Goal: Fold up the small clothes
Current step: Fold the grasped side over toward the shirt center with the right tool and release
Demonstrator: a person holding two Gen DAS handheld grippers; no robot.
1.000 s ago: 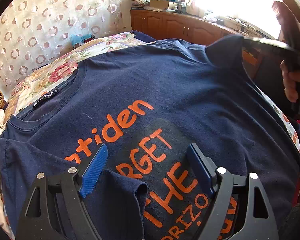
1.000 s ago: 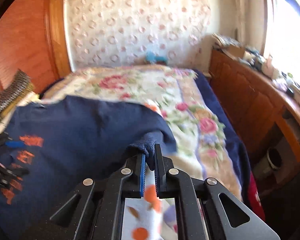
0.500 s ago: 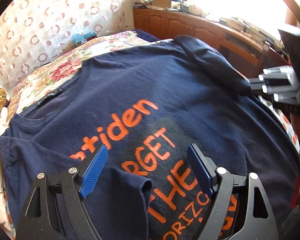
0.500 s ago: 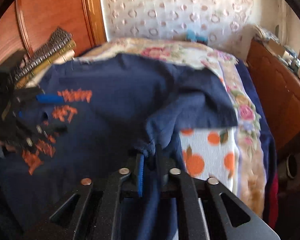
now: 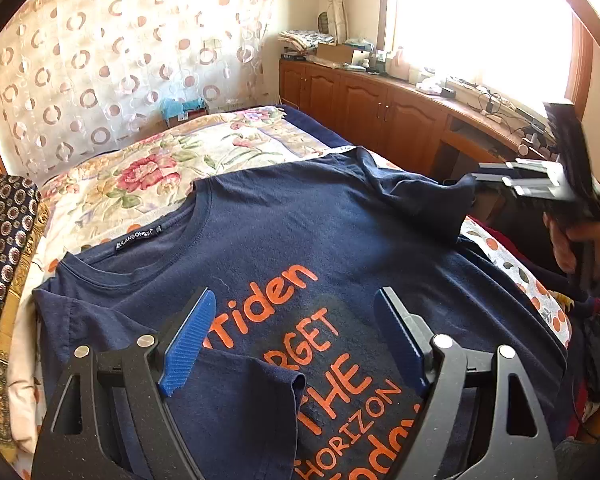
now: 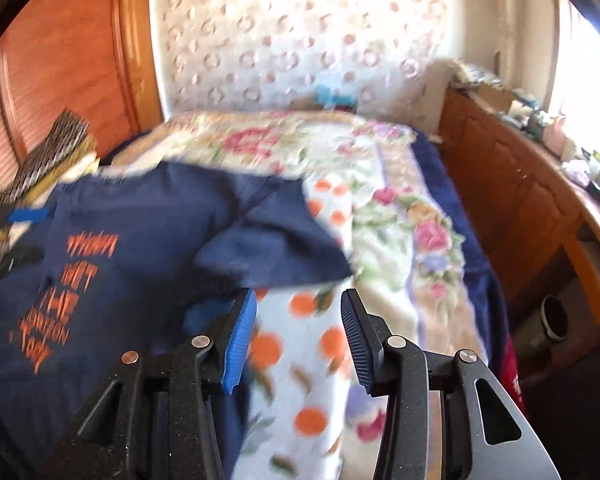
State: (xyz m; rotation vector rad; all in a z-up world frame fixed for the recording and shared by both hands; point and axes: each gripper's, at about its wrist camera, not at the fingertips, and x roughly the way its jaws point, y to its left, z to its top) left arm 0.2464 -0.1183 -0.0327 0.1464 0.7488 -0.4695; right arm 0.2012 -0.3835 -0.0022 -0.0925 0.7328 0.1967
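Left gripper (image 5: 292,340): jaws spread wide, nothing between the blue pads, hanging over the chest print of the navy T-shirt (image 5: 300,240). Base of both fingers cut off by the bottom edge of the left view.

Right gripper (image 6: 298,336): jaws opening, nothing pinched; only the orange-spotted sheet (image 6: 300,360) showing in the gap. Seen from the left view as a black block at the far right, partly out of frame, just off the tip of the right sleeve (image 5: 428,200), with a hand (image 5: 568,240) behind it half hidden.

T-shirt lying face up across the bed, collar toward the floral bedspread (image 5: 160,168). Left sleeve (image 5: 236,392) folded in over the front, covering the start of the orange lettering, so only word ends readable. Right sleeve folded over onto the body too, bunched and rumpled near the shoulder. Hem out of sight below the left view.

Right view smeared by motion: print illegible there, shirt edges soft.

Outward: bare bedspread beyond the collar, open up to the curtain (image 5: 120,60). Patterned cushion (image 5: 4,240) close at the shirt's left side. Wooden cabinets (image 5: 380,108) along the bed's right side under a blown-out window; clutter on top too small to make out. Wooden panel (image 6: 72,60) on the other side.
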